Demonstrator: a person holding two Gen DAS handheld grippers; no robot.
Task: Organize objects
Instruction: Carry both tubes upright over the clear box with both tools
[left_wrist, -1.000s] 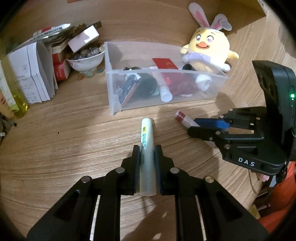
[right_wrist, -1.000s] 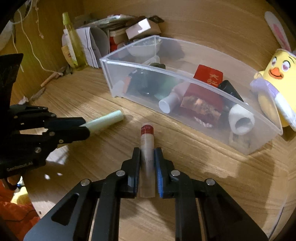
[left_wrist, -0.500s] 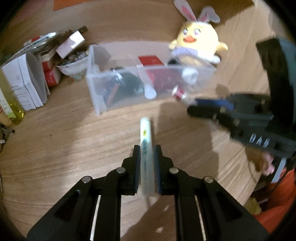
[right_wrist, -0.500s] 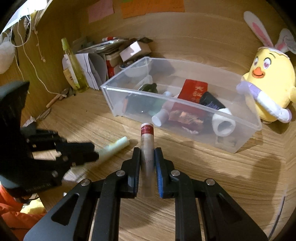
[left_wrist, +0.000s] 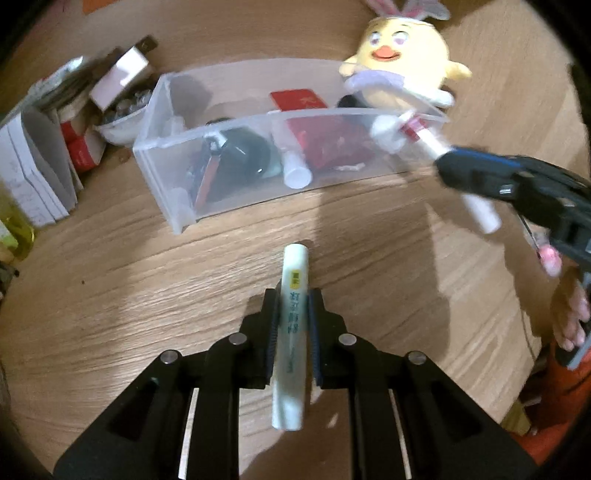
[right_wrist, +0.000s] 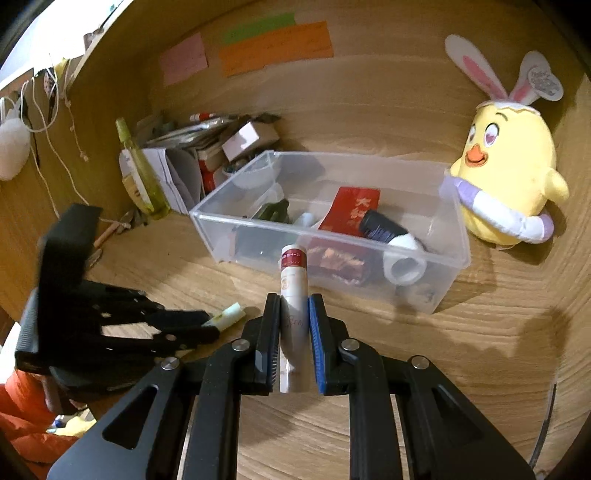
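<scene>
pale tube (left_wrist: 293, 325) clamped lengthwise between left gripper (left_wrist: 293, 317) fingers.

Red-capped tube (right_wrist: 293, 291) gripped, clear bin (right_wrist: 424, 295) beyond — yellow plush (right_wrist: 509, 162)

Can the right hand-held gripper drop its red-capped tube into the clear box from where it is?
Probably yes. The right hand-held gripper holds the red-capped tube raised just in front of the clear plastic box. The box has no lid, and nothing stands between them.

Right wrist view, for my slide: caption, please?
Right gripper holds a red-capped tube before the clear bin.
</scene>
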